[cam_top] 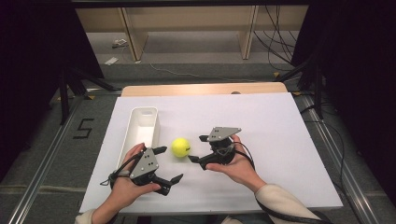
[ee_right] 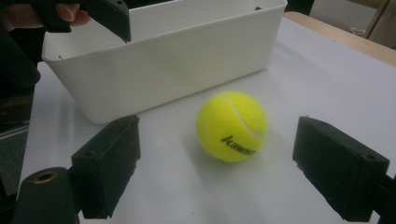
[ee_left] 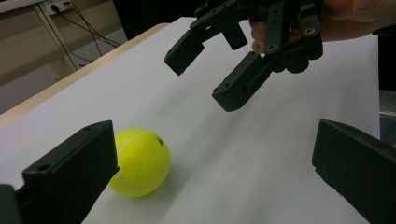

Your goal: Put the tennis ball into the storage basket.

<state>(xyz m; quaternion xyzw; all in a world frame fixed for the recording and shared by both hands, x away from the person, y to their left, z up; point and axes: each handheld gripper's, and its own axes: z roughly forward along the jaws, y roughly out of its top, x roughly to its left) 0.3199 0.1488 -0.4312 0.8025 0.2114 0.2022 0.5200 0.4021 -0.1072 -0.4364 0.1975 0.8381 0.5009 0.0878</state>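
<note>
On the white surface [cam_top: 261, 140], near its middle, a yellow tennis ball [cam_top: 180, 147] rests on its own, touched by neither tool. Just to its left stands a long white bin [cam_top: 140, 133], its length running away from the person; from the right hand-held gripper's view the ball [ee_right: 232, 126] sits a little in front of the bin's [ee_right: 177, 56] side wall, apart from it, with dark lettering showing on its lower side. The left hand-held gripper [cam_top: 169, 164], held in the person's left hand [cam_top: 126, 179], is low and to the left of the ball with its jaws spread wide; in its own view the ball [ee_left: 140, 162] lies just beside the left jaw, not between the two, and whether the jaw touches it cannot be told. The right hand-held gripper [cam_top: 198, 148], held in the person's right hand [cam_top: 238, 163], sits just right of the ball with a grey three-cornered plate [cam_top: 223, 134] on top. Its jaws are also spread, and in its own view they stand on either side of the ball with clear space on both sides. From the left view the right hand-held gripper [ee_left: 205, 77] hangs above the surface, tilted downward, open and holding nothing. A pale wooden edge [cam_top: 201, 88] runs along the far side of the surface.
</note>
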